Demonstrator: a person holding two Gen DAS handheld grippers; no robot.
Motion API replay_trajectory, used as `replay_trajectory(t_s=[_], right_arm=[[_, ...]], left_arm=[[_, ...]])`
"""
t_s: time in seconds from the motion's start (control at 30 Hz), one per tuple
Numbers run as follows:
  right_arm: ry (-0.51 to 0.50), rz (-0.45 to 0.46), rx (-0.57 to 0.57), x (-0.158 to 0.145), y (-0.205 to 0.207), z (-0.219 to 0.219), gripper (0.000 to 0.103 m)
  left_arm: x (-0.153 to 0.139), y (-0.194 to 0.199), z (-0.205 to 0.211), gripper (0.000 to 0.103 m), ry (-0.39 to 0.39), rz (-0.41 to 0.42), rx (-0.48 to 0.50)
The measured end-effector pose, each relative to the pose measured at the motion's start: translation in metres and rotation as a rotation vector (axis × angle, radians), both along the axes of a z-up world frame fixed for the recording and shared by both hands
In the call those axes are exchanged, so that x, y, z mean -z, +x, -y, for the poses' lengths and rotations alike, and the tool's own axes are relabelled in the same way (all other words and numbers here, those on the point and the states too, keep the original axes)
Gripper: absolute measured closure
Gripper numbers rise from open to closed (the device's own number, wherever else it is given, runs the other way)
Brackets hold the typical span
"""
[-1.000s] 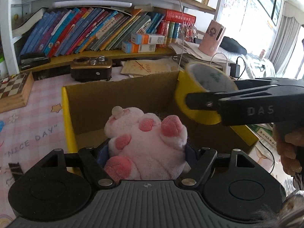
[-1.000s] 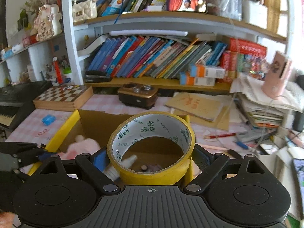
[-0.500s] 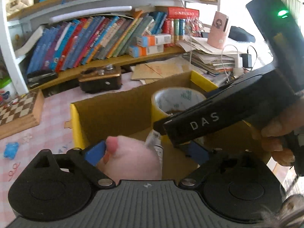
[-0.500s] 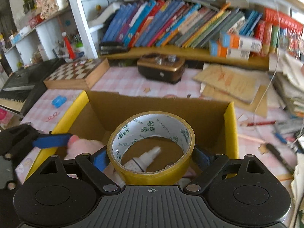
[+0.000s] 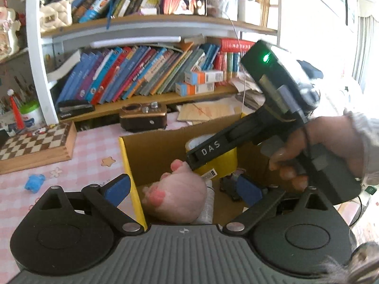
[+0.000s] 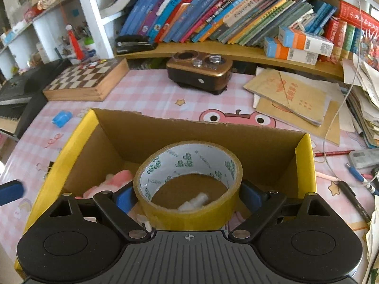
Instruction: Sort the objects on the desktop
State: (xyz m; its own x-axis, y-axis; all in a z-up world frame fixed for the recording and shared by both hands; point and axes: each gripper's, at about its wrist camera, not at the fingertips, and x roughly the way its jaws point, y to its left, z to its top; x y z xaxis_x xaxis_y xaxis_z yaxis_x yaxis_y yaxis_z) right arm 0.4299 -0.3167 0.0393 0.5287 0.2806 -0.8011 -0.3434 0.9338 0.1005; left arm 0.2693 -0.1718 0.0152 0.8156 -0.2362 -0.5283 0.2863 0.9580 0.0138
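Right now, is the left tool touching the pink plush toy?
Apart. The left wrist view shows the left tool open, blue pads clear of the pink plush toy lying in the cardboard box.

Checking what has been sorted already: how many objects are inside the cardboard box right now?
3 visible: pink plush toy at the left, small white bottle on the floor, tape roll held in the right gripper. Others may be hidden.

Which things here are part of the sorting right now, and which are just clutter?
In the job: cardboard box; tape roll held by right gripper; pink plush lying in box; left gripper, open.

Lying about: chessboard; brown radio; blue eraser; red pencil.
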Motion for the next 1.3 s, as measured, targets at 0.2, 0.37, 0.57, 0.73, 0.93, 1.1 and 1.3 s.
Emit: replay_trajectory(t_s=[0.2,0.37,0.57,0.73,0.93,1.1,1.3], right_arm=[[0.036,0.049,0.012,-0.011,-0.008,0.002,0.009],[0.055,0.142,0.0,-0.03,-0.03,0.001,0.007],[0.071,0.269,0.017,-0.052,-0.068,0.004,0.007],[0.086,0.348,0.055,-0.068,-0.1,0.01,0.007],[0.076,0.421,0.096,-0.08,-0.137,0.013,0.007],[0.083,0.461,0.161,-0.083,-0.17,0.017,0.007],[0.087,0.486,0.253,-0.083,-0.204,0.012,0.007]], left_arm=[[-0.01,-0.013,-0.008,0.003,-0.039,0.029,-0.022],[-0.015,-0.022,-0.012,0.003,-0.054,0.05,-0.027],[-0.024,-0.037,-0.023,0.0,-0.089,0.081,-0.044],[-0.031,-0.052,-0.04,0.0,-0.125,0.097,-0.065],[-0.035,-0.072,-0.059,0.0,-0.158,0.107,-0.091],[-0.04,-0.09,-0.074,0.0,-0.169,0.12,-0.095],[-0.04,-0.112,-0.096,0.0,-0.219,0.112,-0.117]])
